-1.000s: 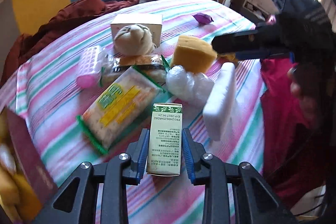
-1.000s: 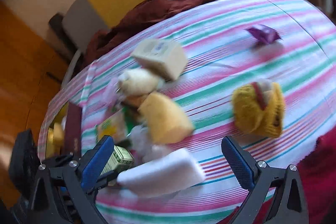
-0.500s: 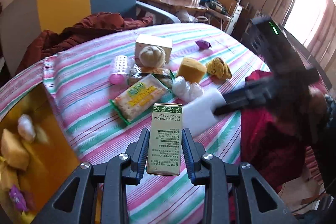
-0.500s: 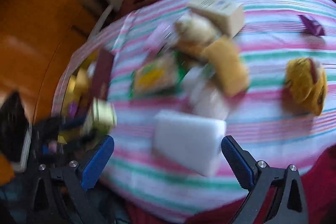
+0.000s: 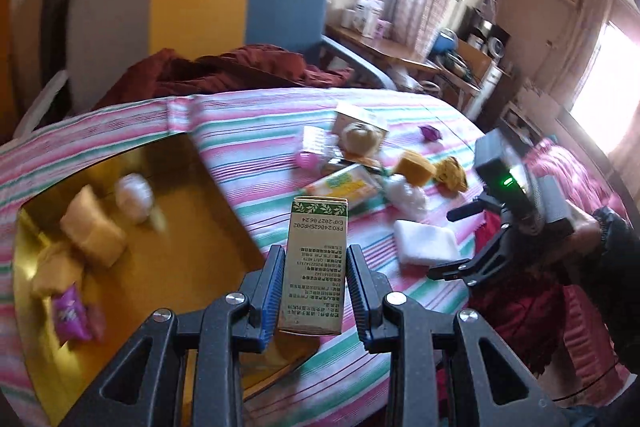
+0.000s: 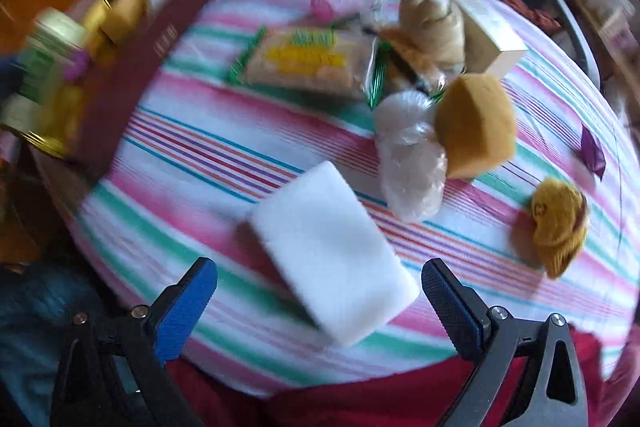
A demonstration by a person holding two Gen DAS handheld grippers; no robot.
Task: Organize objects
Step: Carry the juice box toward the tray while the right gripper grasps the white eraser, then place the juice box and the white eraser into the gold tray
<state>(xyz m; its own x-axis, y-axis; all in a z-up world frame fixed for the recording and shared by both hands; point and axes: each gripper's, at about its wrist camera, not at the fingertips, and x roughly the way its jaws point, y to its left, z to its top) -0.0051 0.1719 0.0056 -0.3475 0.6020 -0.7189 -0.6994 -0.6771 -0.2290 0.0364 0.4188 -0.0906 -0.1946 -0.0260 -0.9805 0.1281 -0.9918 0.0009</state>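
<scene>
My left gripper (image 5: 314, 291) is shut on a small green and beige carton (image 5: 316, 263) and holds it in the air beside the gold-lined box (image 5: 168, 251), which holds several small items. My right gripper (image 6: 318, 291) is open and empty, its jaws standing either side of a white foam block (image 6: 328, 251) that lies on the striped tablecloth (image 6: 192, 155). The block also shows in the left wrist view (image 5: 426, 241). Beyond it lie a clear bag (image 6: 408, 163), a yellow sponge (image 6: 474, 125), a cracker packet (image 6: 308, 61) and a yellow knitted thing (image 6: 558, 223).
A beige box (image 6: 486, 31), a round bun-like thing (image 6: 434, 23), a pink item (image 6: 320, 7) and a purple wrapper (image 6: 592, 151) lie further back. The gold-lined box has a maroon wall (image 6: 132, 67). A chair (image 5: 192, 19) with dark red cloth (image 5: 240, 71) stands behind the table.
My left gripper has lifted the carton up and swung it left, away from the pile and toward the gold-lined box. My right gripper has moved down over the white block.
</scene>
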